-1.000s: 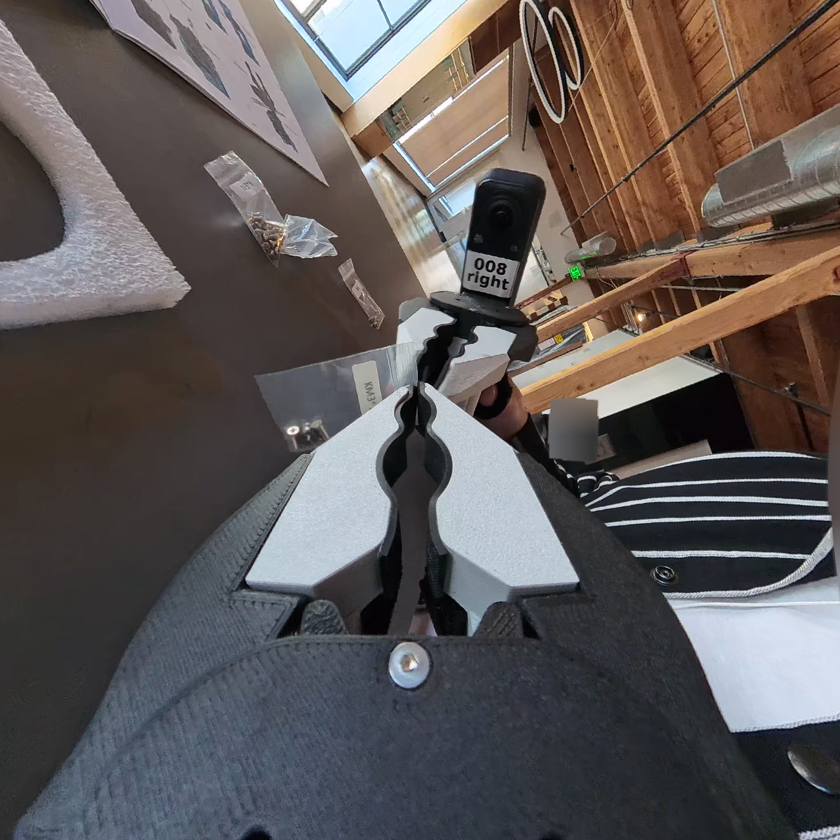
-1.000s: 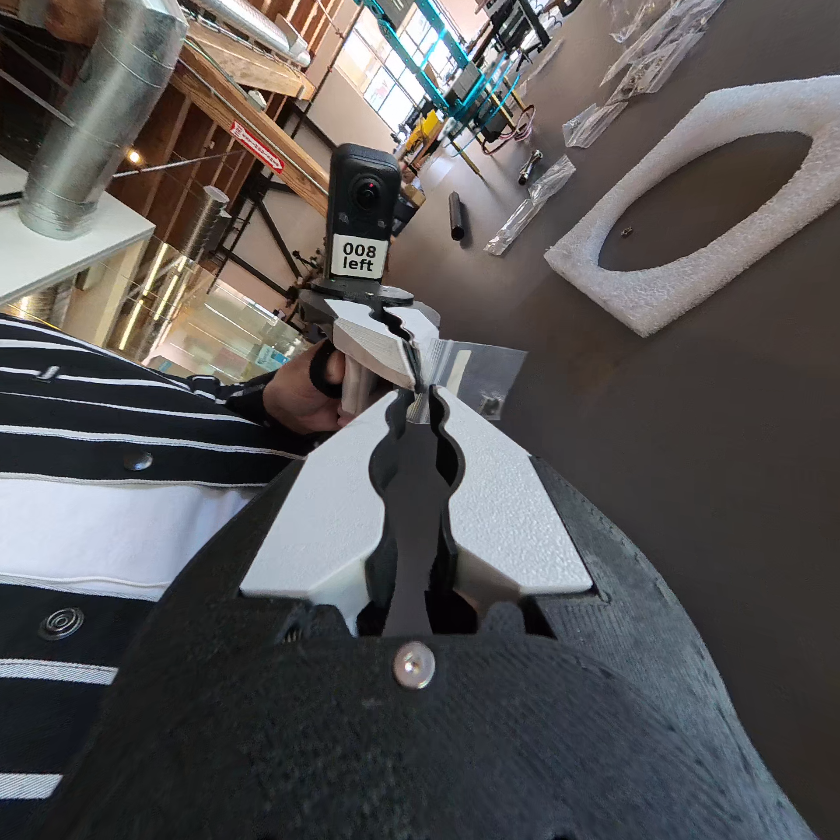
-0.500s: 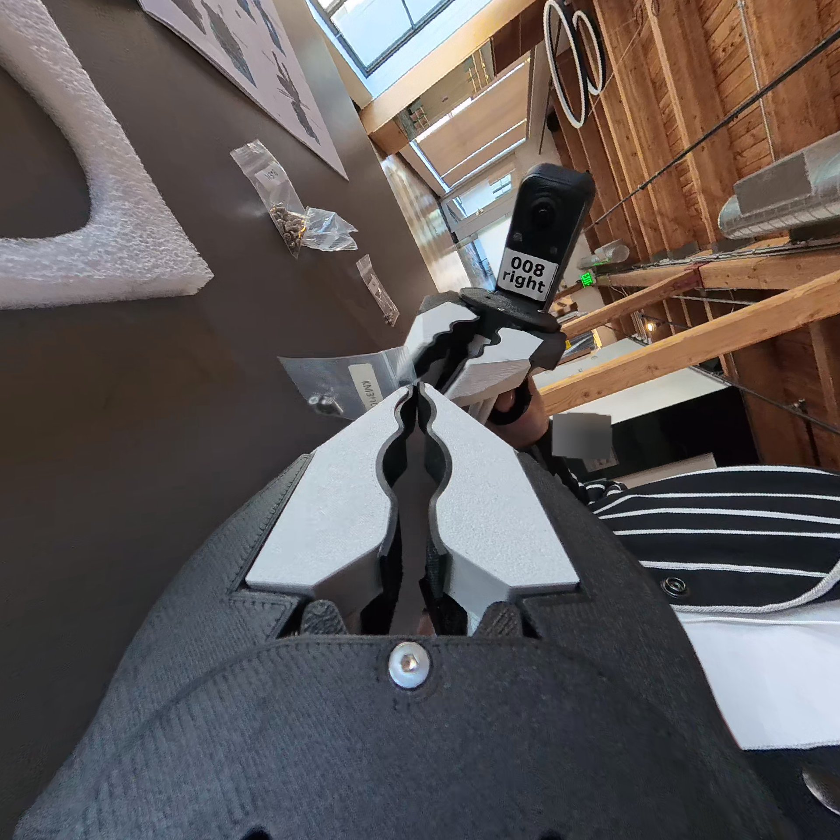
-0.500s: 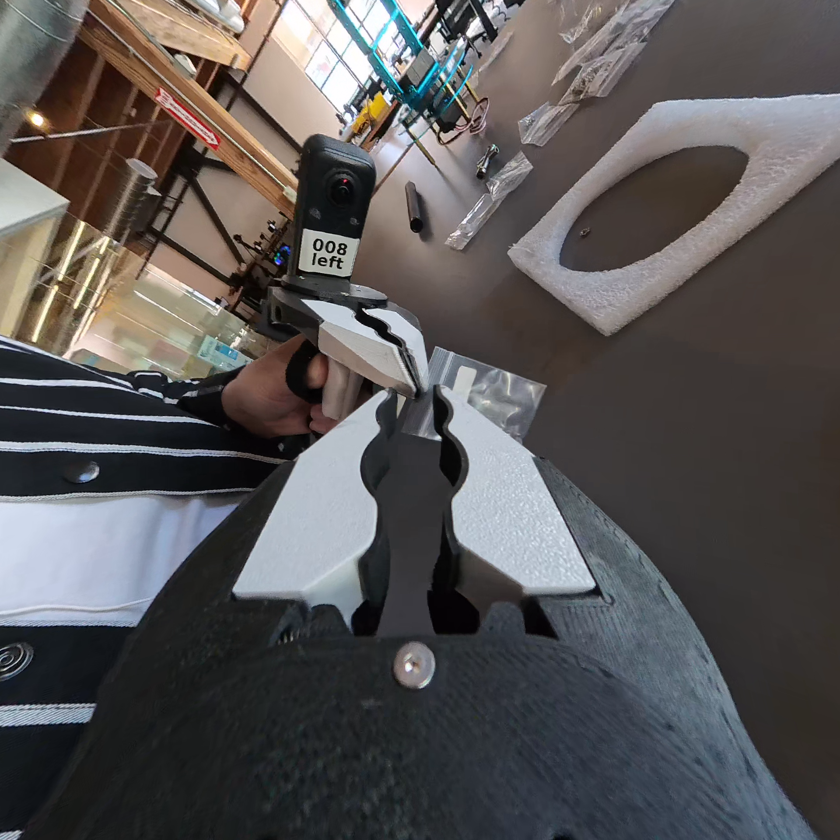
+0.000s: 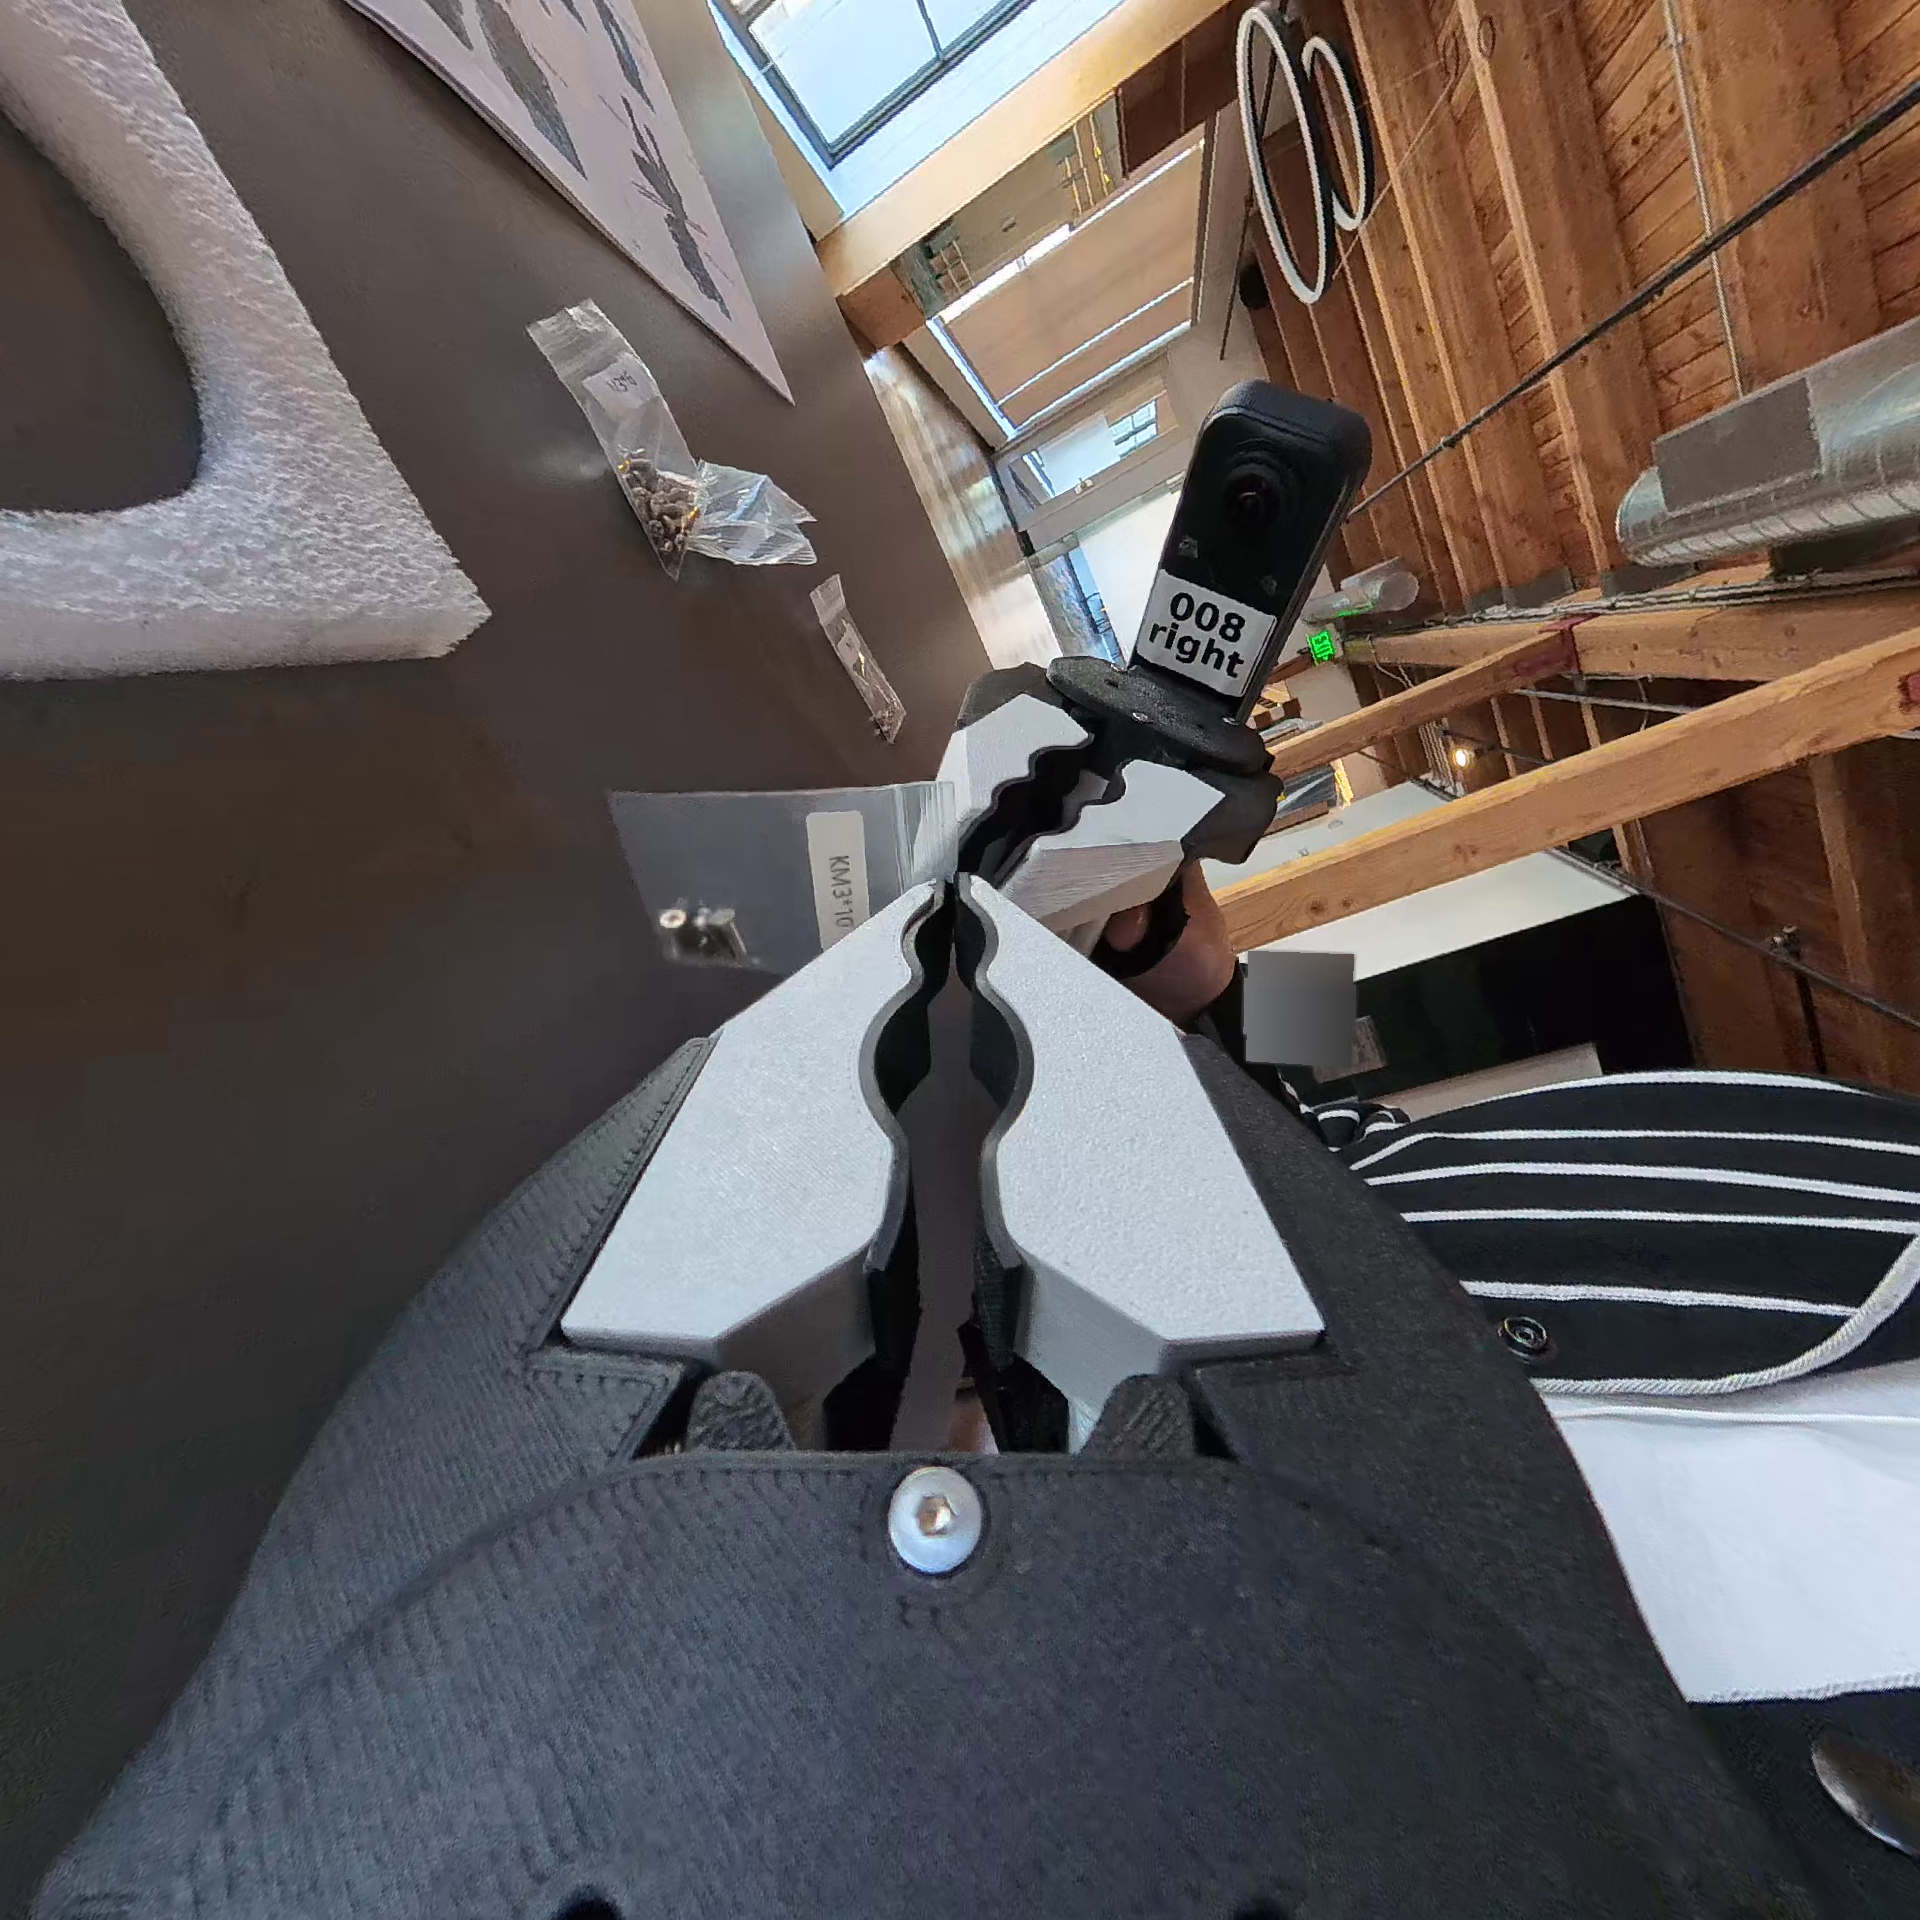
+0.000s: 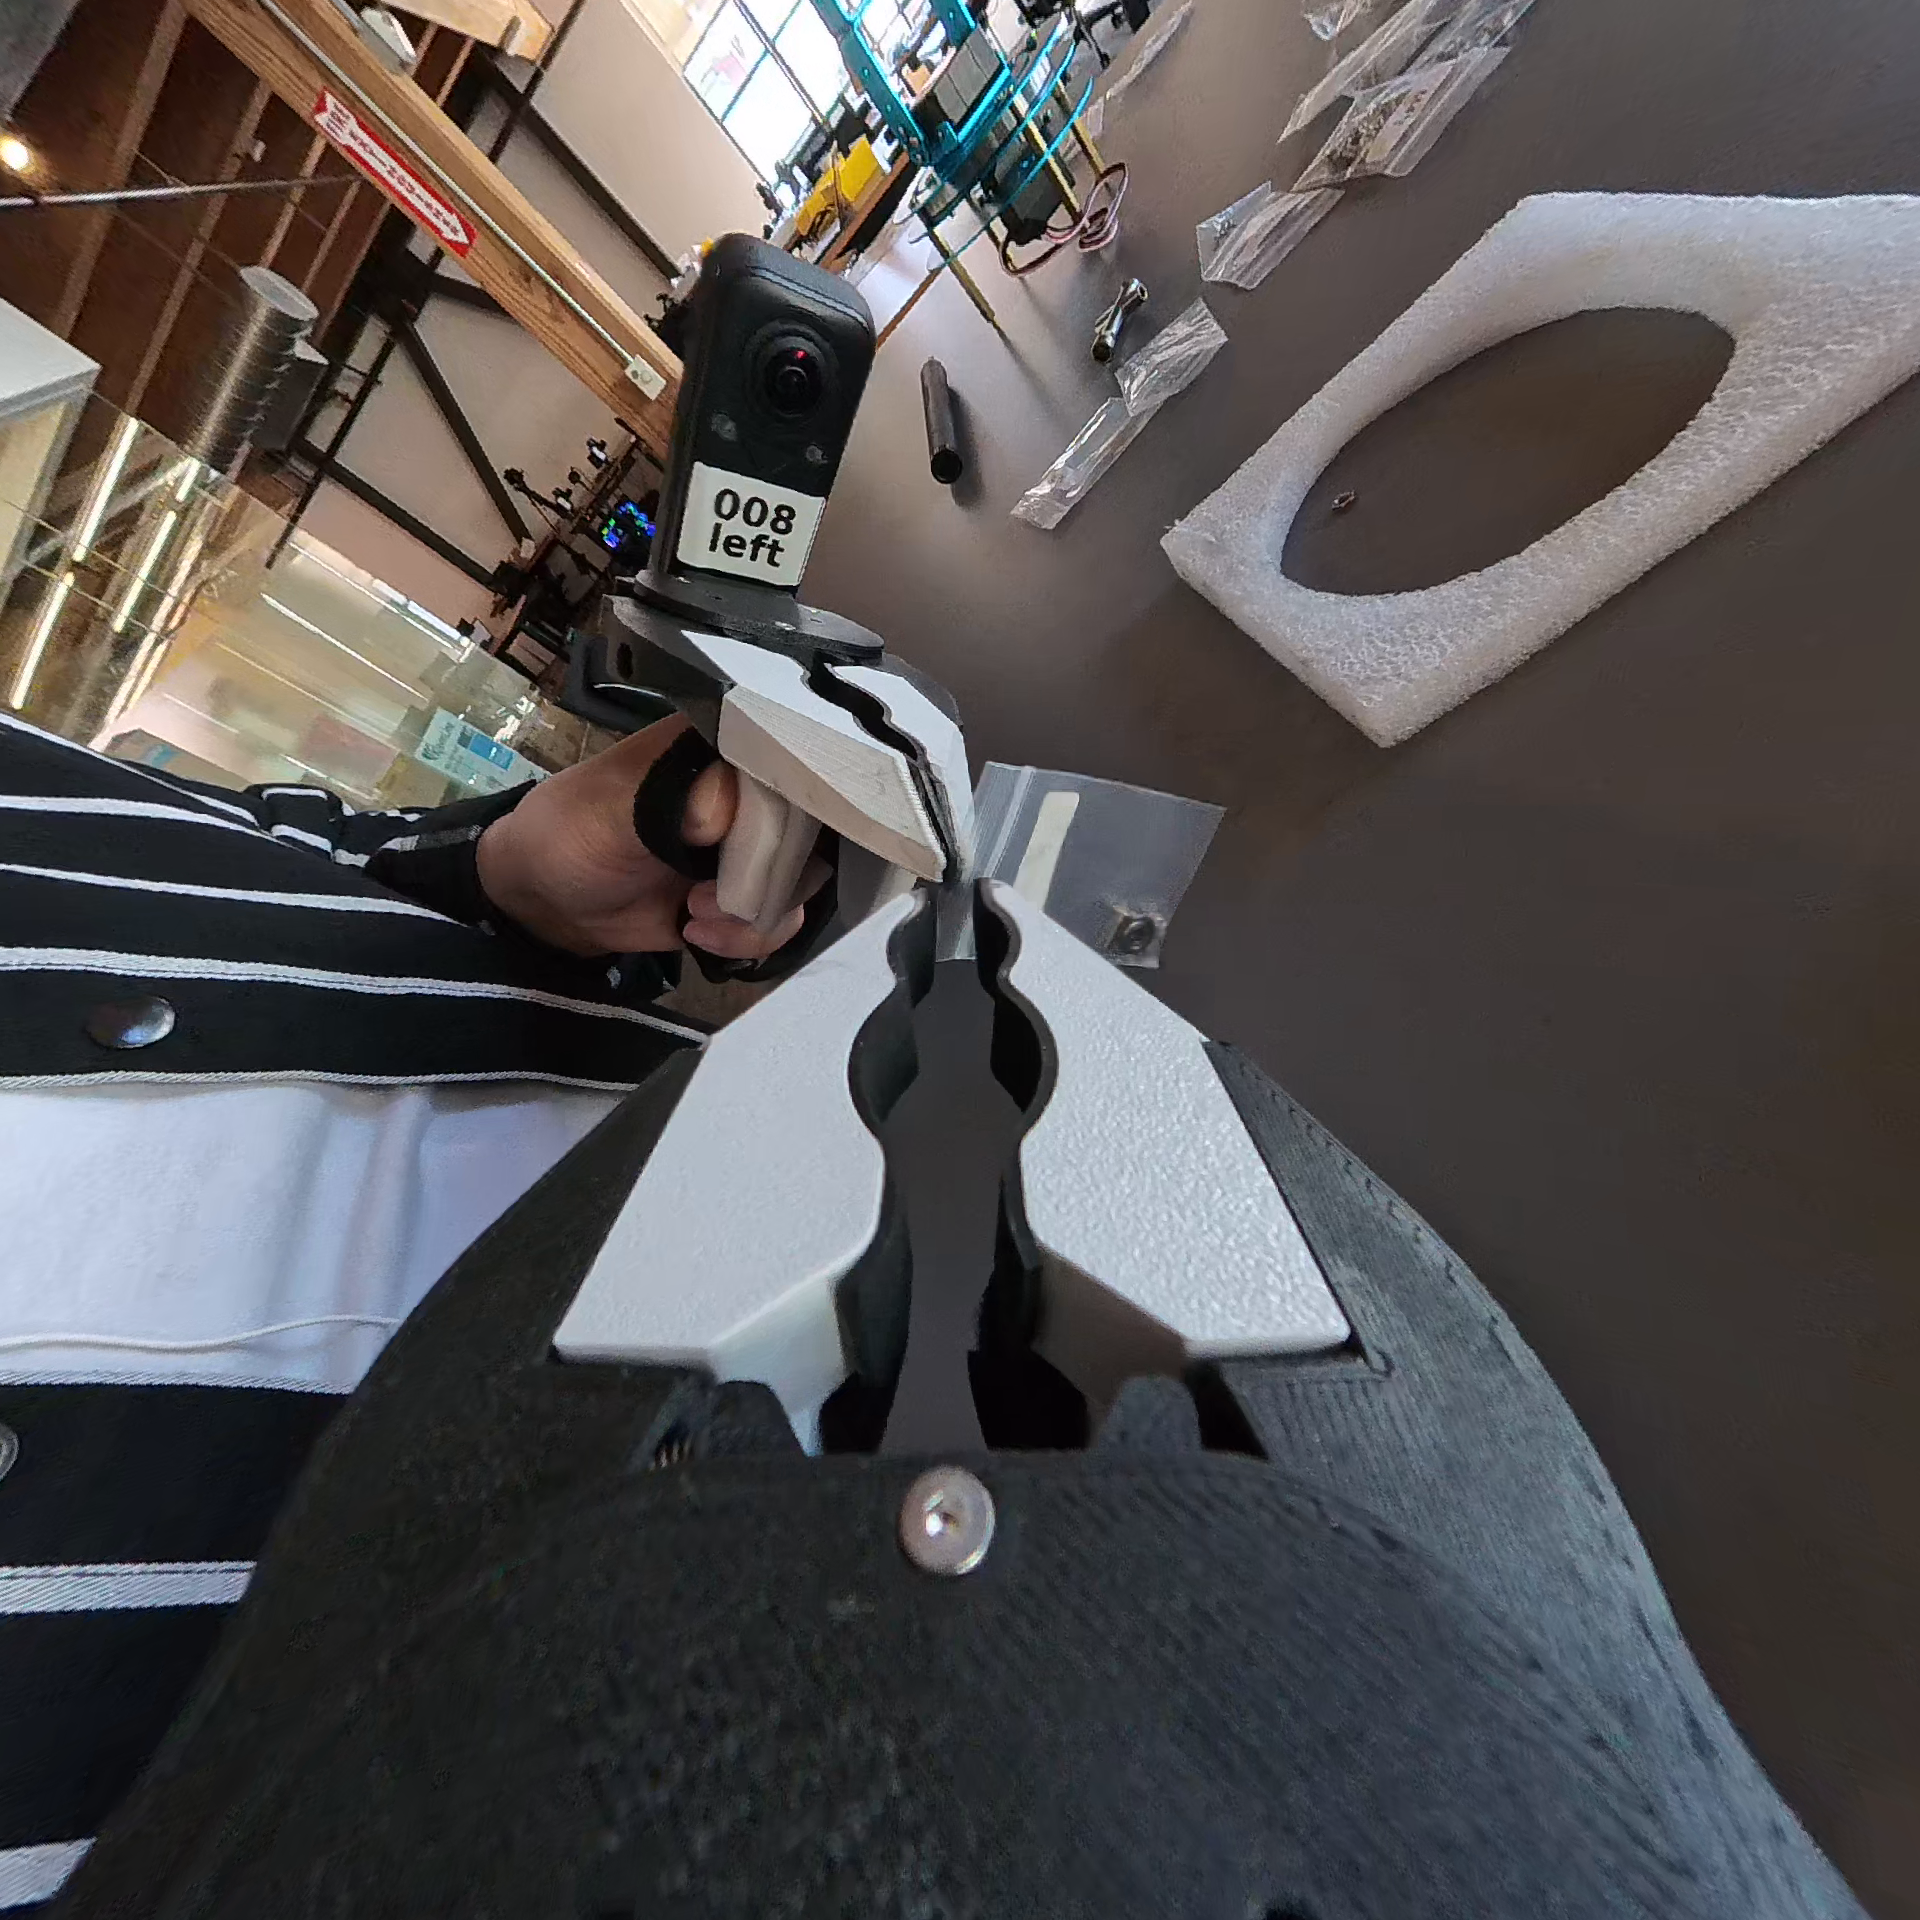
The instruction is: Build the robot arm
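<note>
Above table (image 5: pixel 312 1039), both tongs (image 5: pixel 954 883) pinch bag (image 5: pixel 727 883).

The small bag (image 5: pixel 769 883) hung above the table (image 5: pixel 312 935), pinched at one edge between the left gripper (image 5: pixel 954 883) and the right gripper (image 6: pixel 961 904), which met tip to tip. Beyond the bag on the table lay the foam frame (image 6: pixel 1455 623), with what seemed a small nut (image 6: pixel 1342 501) inside its opening. Farther past the frame lay several hardware packets (image 5: pixel 675 488).
</note>
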A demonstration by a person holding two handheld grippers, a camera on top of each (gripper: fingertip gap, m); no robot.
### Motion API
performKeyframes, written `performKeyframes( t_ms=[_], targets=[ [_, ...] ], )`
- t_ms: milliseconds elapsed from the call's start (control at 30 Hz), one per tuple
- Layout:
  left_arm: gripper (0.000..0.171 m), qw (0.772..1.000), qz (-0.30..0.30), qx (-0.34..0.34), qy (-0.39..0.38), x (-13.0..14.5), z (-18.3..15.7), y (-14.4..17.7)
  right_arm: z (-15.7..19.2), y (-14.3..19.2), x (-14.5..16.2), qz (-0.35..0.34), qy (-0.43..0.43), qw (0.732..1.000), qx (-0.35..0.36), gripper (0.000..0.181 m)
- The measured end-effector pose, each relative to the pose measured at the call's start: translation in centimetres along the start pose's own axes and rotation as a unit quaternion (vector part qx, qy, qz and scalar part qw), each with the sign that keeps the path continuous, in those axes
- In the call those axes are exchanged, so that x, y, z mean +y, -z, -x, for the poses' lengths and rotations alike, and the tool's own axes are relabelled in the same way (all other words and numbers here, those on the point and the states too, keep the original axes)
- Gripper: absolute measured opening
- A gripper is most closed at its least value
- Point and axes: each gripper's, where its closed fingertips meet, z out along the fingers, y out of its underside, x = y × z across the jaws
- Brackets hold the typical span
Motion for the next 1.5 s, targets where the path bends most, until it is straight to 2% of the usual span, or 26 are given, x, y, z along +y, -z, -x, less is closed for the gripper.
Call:
performKeyframes(
  t_ms=[167, 367, 600, 767, 933, 1133, 1200, 1300, 1333, 1367, 1433, 1500],
  targets=[
    [0.0, 1.0, 0.002, 0.007, 0.002, -0.1, -0.1, 0.0, 0.1, 0.1, -0.2, -0.013, -0.025, 0.999, -0.025, 0.003],
    [0.0, 0.998, -0.014, 0.068, 0.005, -0.7, -2.0, 0.0, 1.4, 1.3, -1.7, -0.072, -0.107, 0.985, -0.119, 0.0],
    [0.0, 0.998, -0.019, 0.068, -0.001, -0.8, -2.1, 0.0, 1.7, 1.5, -1.8, -0.077, -0.11, 0.982, -0.13, 0.0],
    [0.0, 0.997, -0.026, 0.064, -0.023, -1.3, -2.6, 0.2, 2.2, 1.7, -2.3, -0.087, -0.089, 0.984, -0.126, 0.0],
    [0.015, 0.998, -0.034, 0.046, -0.024, -1.5, -2.3, 0.3, 2.3, 2.0, -3.1, -0.11, -0.098, 0.981, -0.13, 0.0],
    [0.018, 0.997, -0.058, 0.049, -0.021, -2.2, -2.6, 0.7, 2.1, 1.7, -3.2, -0.099, -0.002, 0.994, -0.05, 0.0],
    [0.025, 0.997, -0.067, 0.033, -0.029, -2.6, -2.1, 1.1, 2.5, 1.5, -3.2, -0.092, 0.033, 0.995, -0.037, 0.0],
    [0.043, 0.992, -0.078, 0.001, -0.097, -4.2, -1.9, 2.5, 3.7, 1.4, -2.6, -0.054, 0.049, 0.996, -0.054, 0.0],
    [0.054, 0.988, -0.082, 0.006, -0.133, -4.9, -2.6, 3.0, 4.2, 1.6, -2.5, -0.049, 0.044, 0.995, -0.07, 0.0],
    [0.053, 0.982, -0.074, 0.029, -0.172, -5.1, -4.0, 3.4, 4.6, 1.8, -2.7, -0.045, 0.036, 0.995, -0.084, 0.0],
    [0.047, 0.967, -0.009, 0.077, -0.241, -3.9, -6.3, 3.2, 5.0, 2.1, -3.1, -0.043, 0.021, 0.994, -0.103, 0.0],
    [0.041, 0.949, 0.059, 0.085, -0.298, -2.2, -6.6, 2.6, 5.5, 2.2, -3.4, -0.037, 0.012, 0.991, -0.126, 0.0]
  ],
)
